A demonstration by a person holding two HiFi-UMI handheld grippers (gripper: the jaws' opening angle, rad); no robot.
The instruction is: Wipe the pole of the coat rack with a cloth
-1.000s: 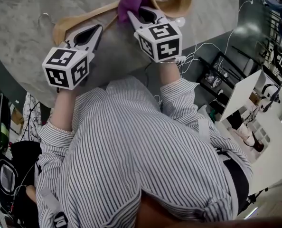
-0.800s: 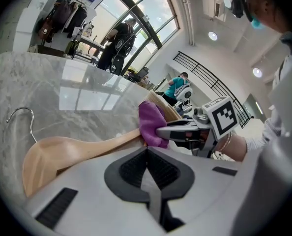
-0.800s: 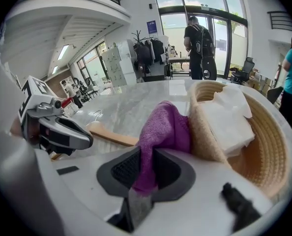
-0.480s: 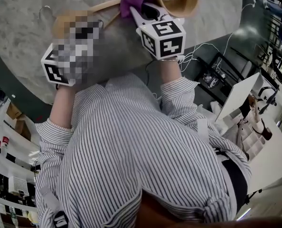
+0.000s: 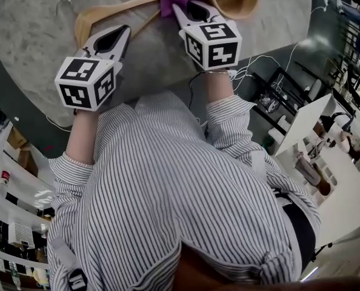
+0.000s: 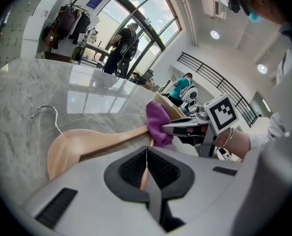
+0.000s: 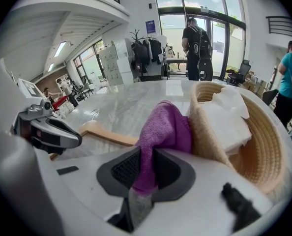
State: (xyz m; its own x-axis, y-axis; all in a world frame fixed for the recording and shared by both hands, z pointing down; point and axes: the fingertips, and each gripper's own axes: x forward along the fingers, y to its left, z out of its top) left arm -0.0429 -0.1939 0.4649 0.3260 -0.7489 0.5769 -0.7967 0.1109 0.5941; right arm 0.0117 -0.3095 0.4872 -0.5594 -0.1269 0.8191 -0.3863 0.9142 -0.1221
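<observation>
The grey marble table is carrying a wooden hanger near its far edge, with the metal hook lying on the stone. The left gripper is pinching its jaws fully together on the hanger's thin bar. The right gripper is clamping a purple cloth, which is lying against the hanger's other arm, just beside a woven basket holding white paper. Beyond the table, people are standing by tall windows, and dark coats are hanging on a rack
</observation>
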